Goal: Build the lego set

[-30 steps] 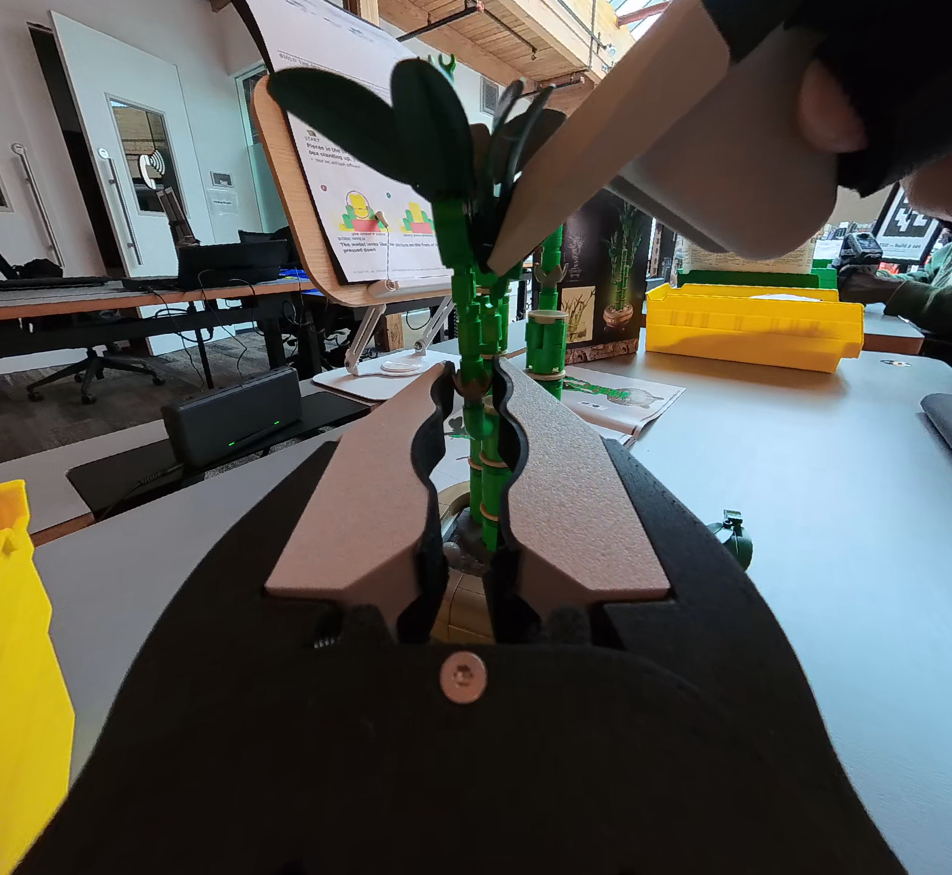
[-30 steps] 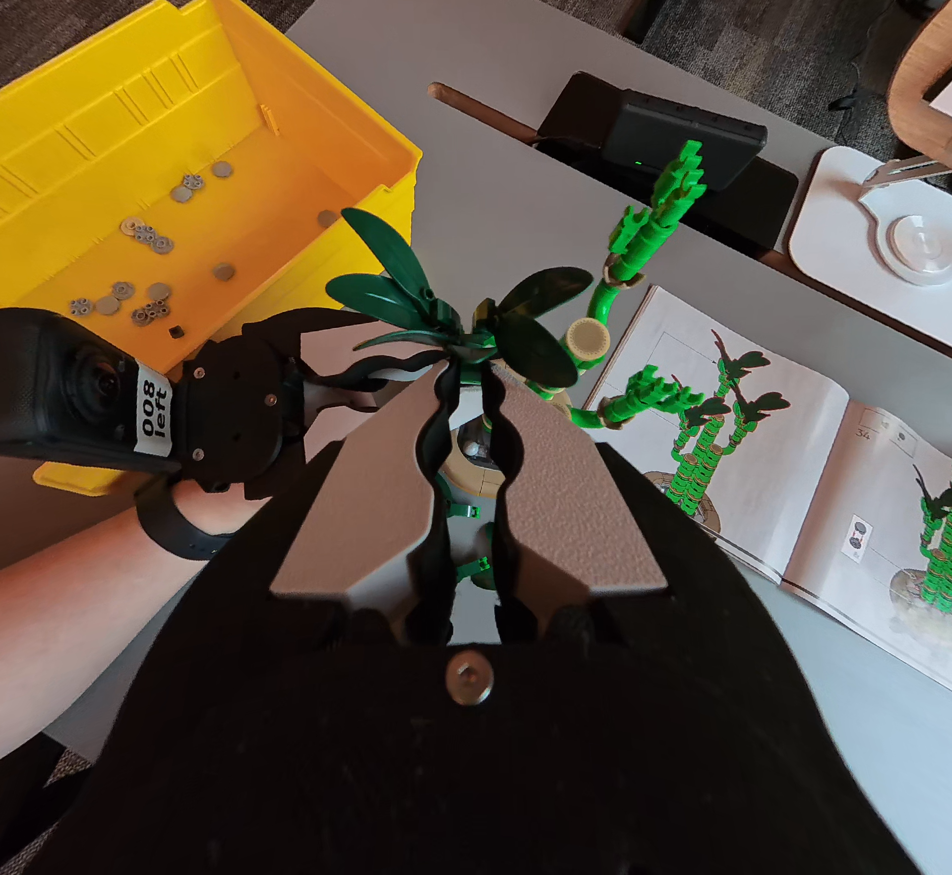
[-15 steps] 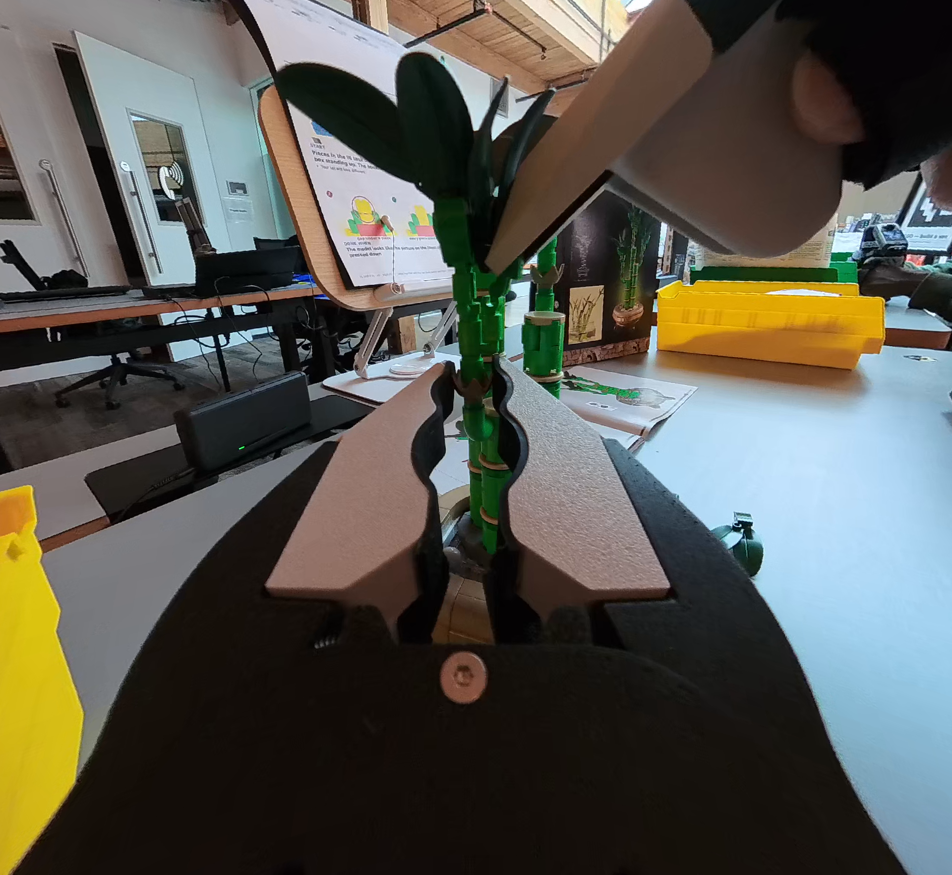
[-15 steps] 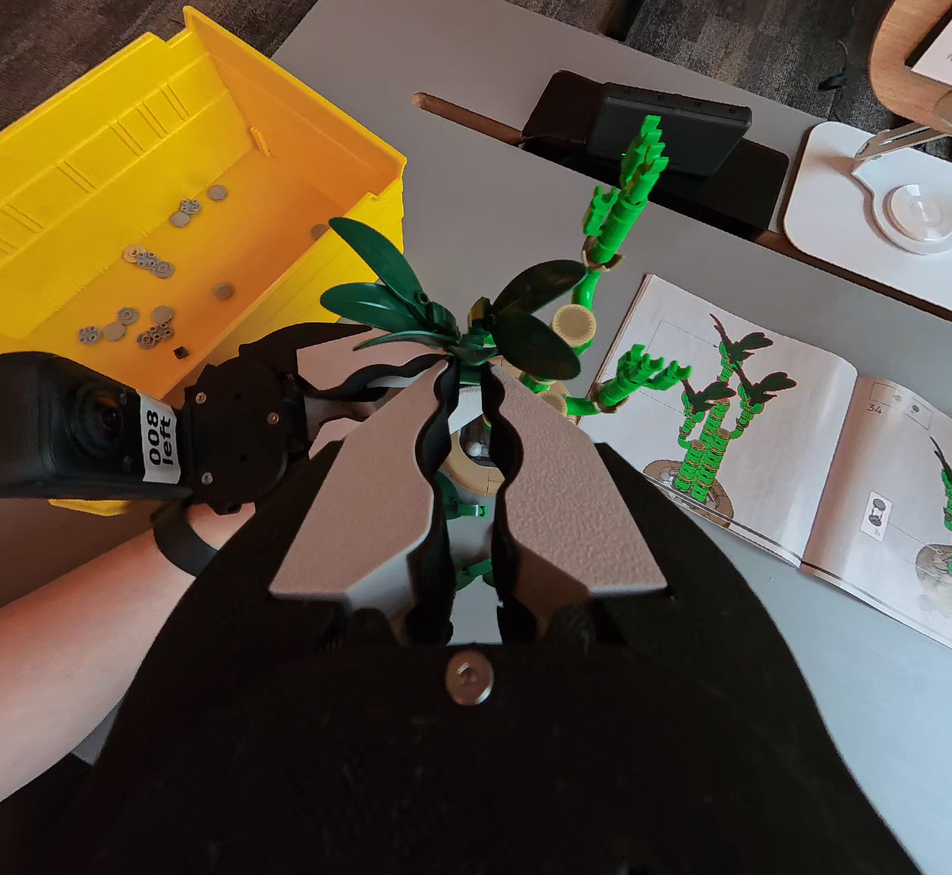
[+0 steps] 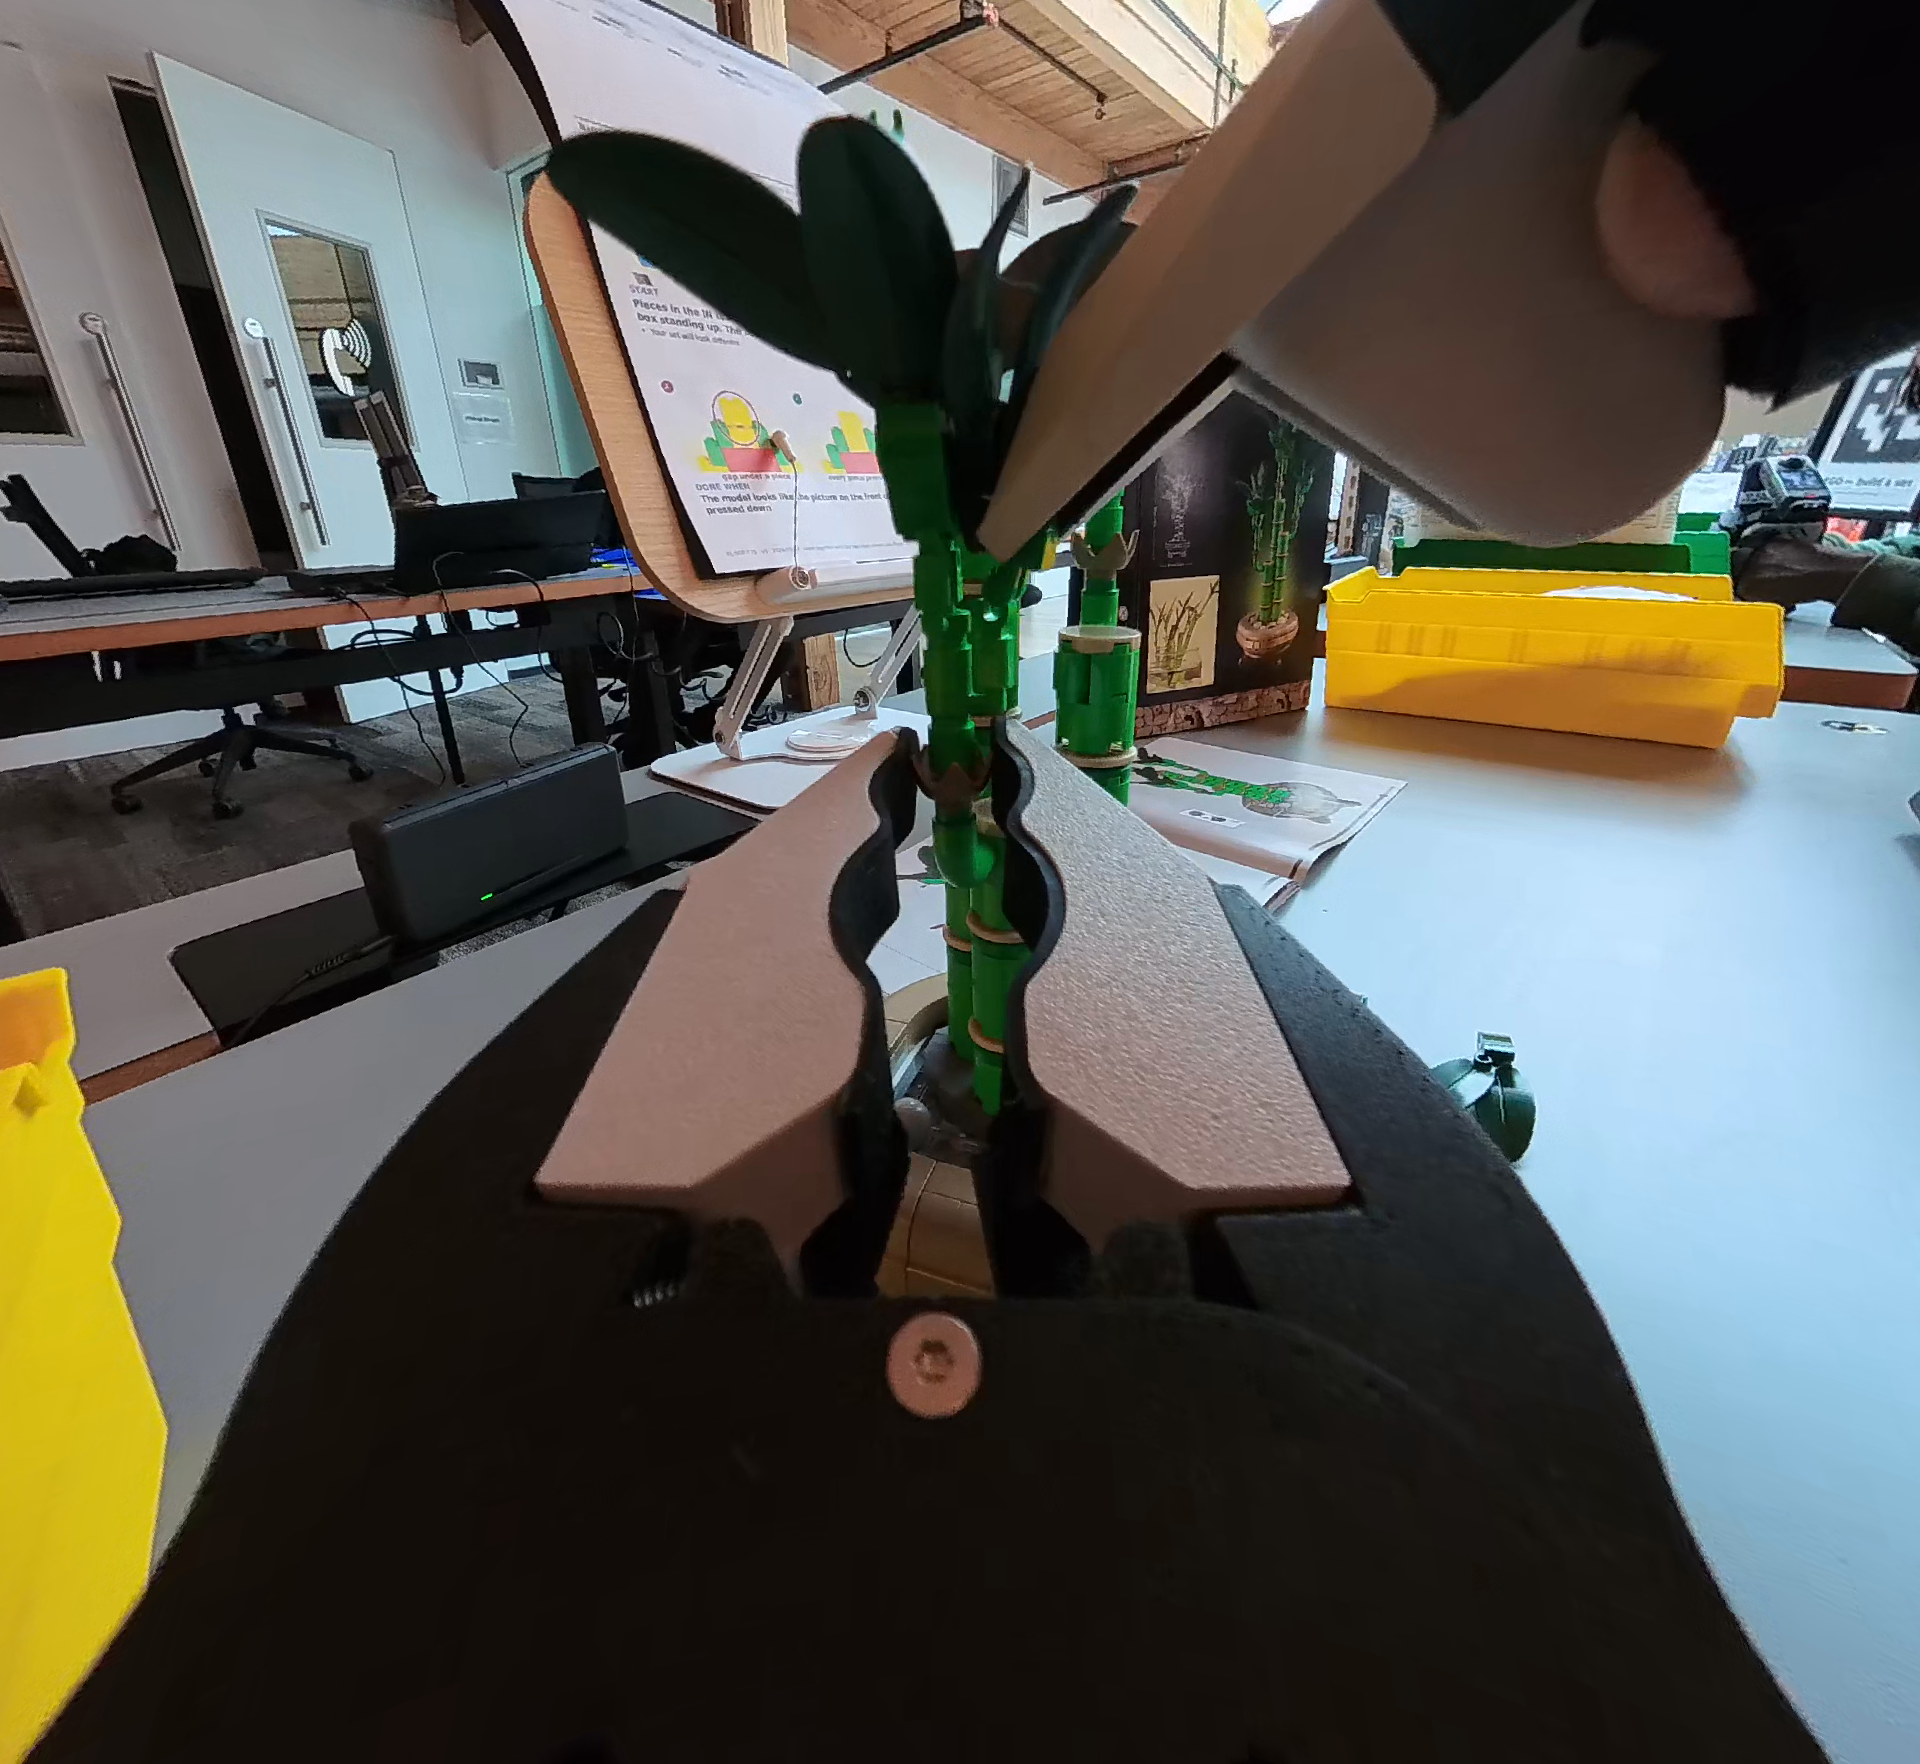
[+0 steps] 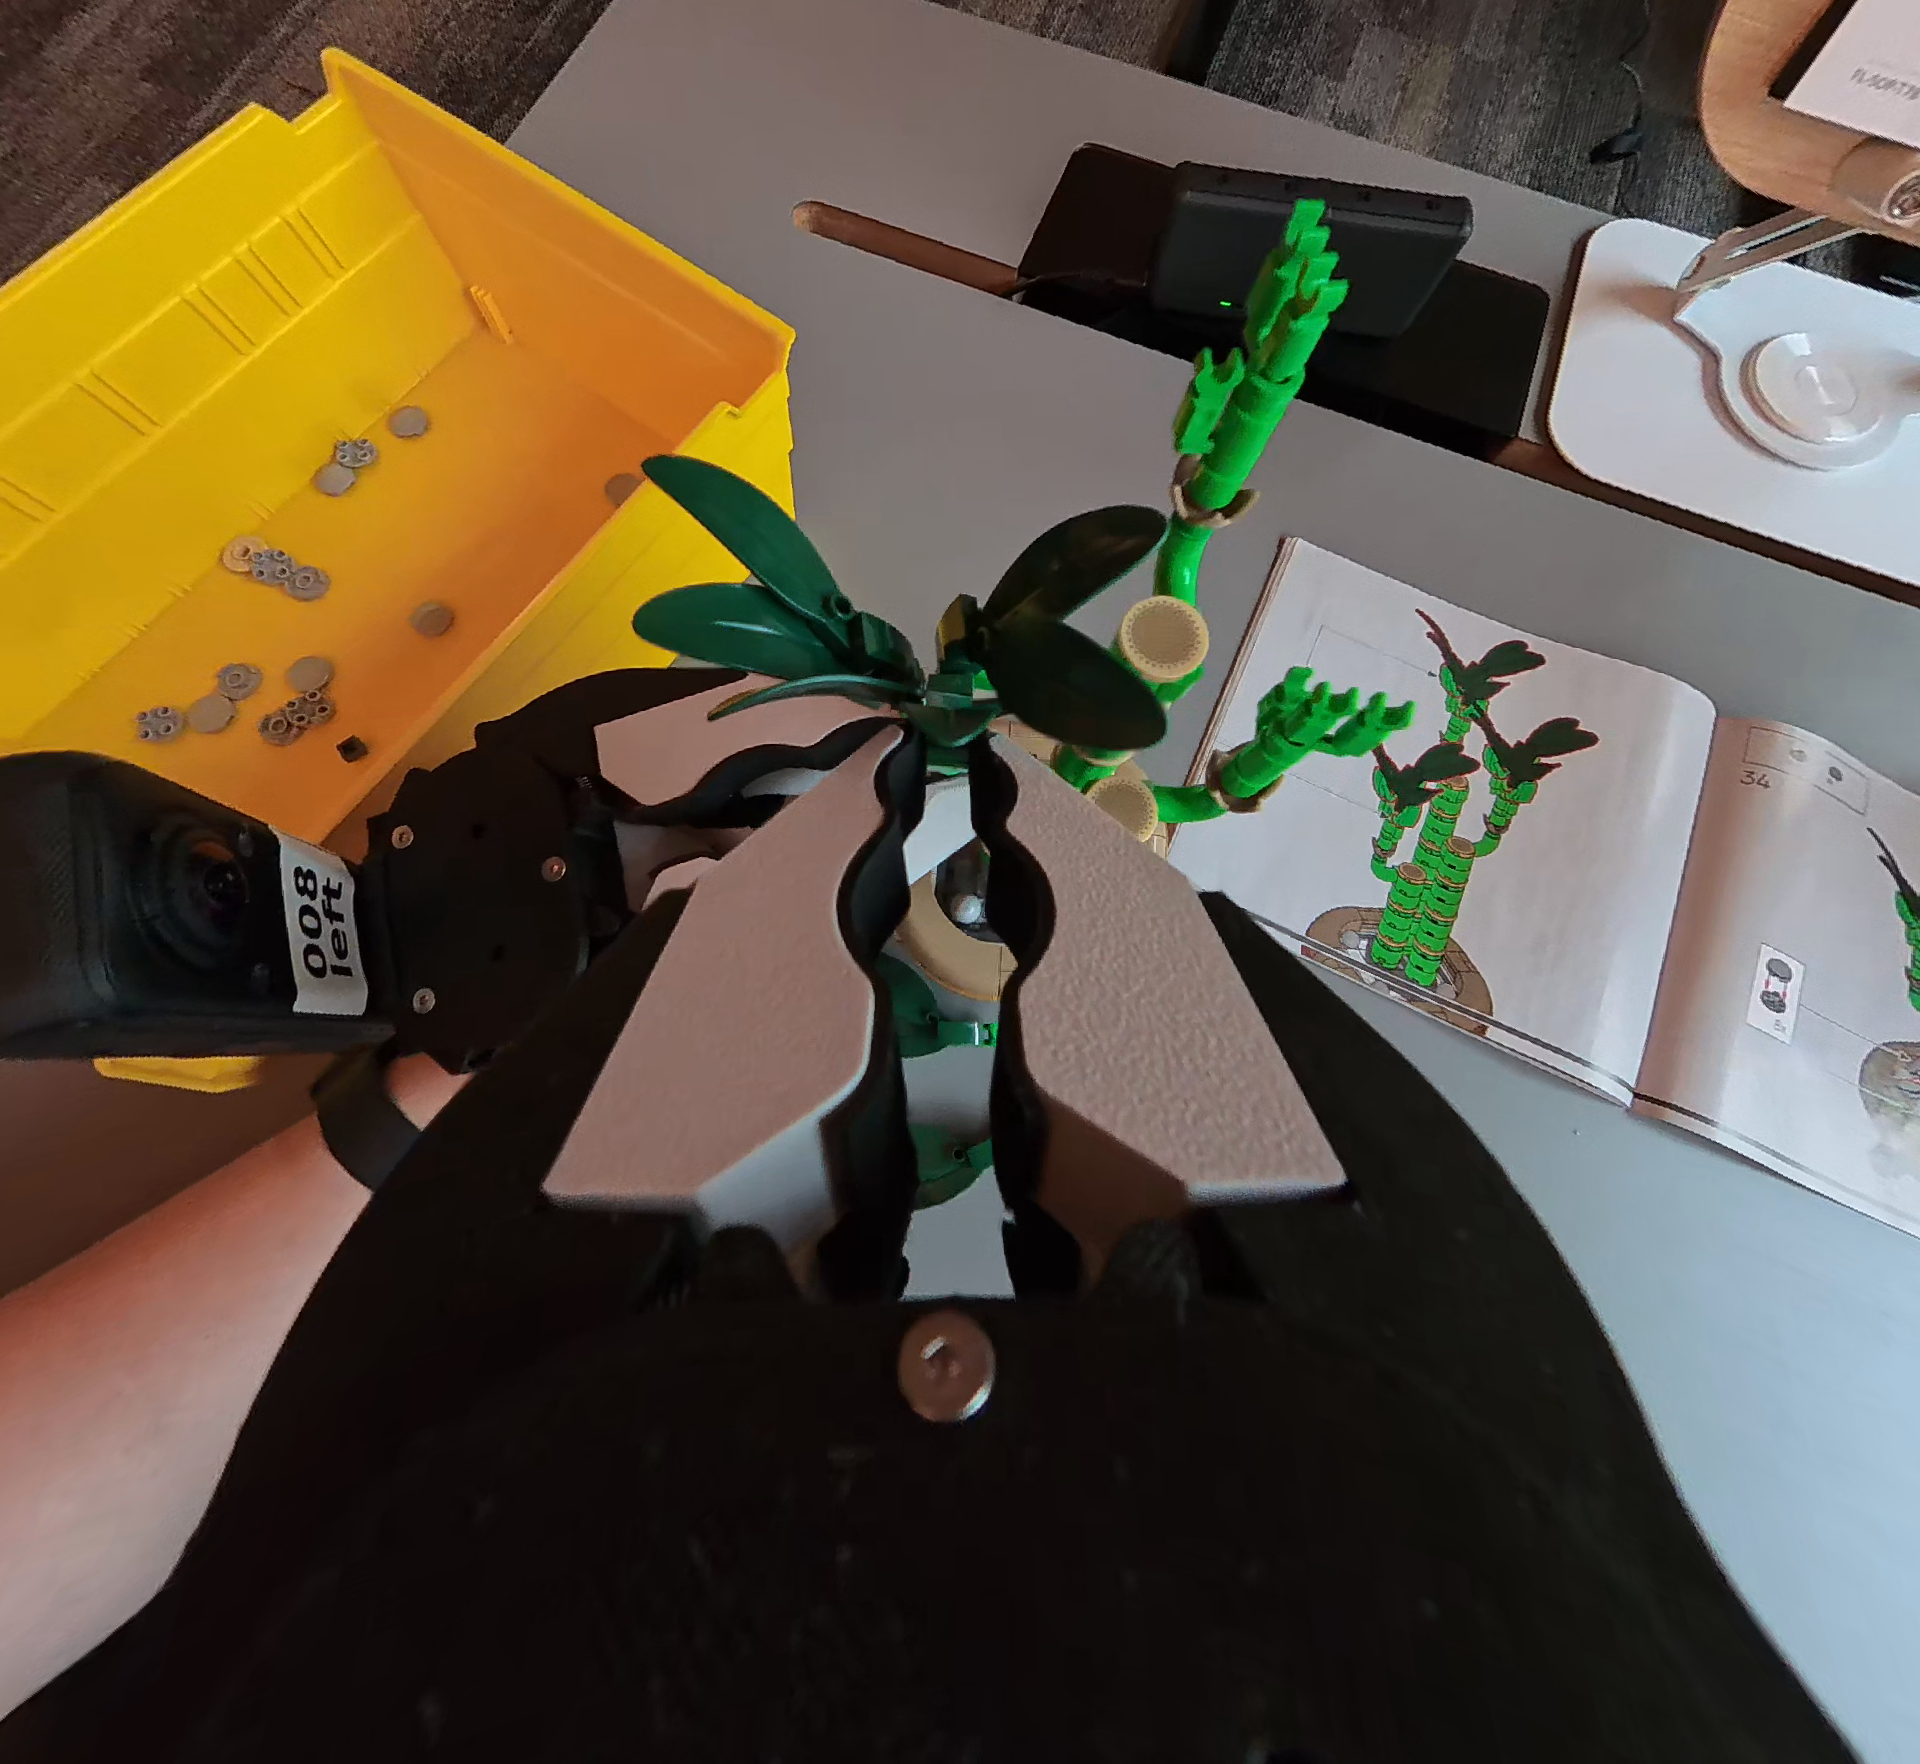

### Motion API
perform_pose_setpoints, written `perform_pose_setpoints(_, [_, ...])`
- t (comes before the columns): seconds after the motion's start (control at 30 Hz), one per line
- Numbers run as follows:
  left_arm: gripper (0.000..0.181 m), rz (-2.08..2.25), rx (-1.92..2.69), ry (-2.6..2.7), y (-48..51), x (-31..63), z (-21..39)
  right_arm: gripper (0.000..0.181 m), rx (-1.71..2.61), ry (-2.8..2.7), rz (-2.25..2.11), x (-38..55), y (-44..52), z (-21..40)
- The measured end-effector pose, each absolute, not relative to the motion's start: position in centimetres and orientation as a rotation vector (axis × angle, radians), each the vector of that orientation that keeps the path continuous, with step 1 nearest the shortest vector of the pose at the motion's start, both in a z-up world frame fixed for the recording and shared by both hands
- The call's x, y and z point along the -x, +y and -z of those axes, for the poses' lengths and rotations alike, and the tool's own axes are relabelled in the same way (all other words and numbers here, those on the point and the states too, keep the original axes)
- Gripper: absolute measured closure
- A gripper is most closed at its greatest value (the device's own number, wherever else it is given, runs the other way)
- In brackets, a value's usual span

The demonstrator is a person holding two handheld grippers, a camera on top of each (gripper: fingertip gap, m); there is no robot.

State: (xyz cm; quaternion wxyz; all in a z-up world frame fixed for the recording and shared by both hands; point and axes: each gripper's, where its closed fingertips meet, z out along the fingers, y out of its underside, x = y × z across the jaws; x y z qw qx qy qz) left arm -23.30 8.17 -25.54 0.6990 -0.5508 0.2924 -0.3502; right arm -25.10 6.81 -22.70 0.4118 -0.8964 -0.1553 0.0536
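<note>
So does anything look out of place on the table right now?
One dark green leaf piece lies loose on the table, right of the bamboo model, not attached. Nothing else looks spilled or broken.

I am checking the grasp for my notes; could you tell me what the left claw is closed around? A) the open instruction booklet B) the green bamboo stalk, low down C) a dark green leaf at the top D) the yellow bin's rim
B: in the left wrist view the left claw pinches the green bamboo stalk well below its dark leaves.
</note>
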Motion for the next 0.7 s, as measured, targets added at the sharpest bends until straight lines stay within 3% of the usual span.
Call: perform_pose_setpoints(0.7, [0.17, 0.736, 1.252, 0.683, 8.15, 22.92, 25.64, 0.174, 2.263, -0.42, -0.099, 24.7, 6.66, 23.06])
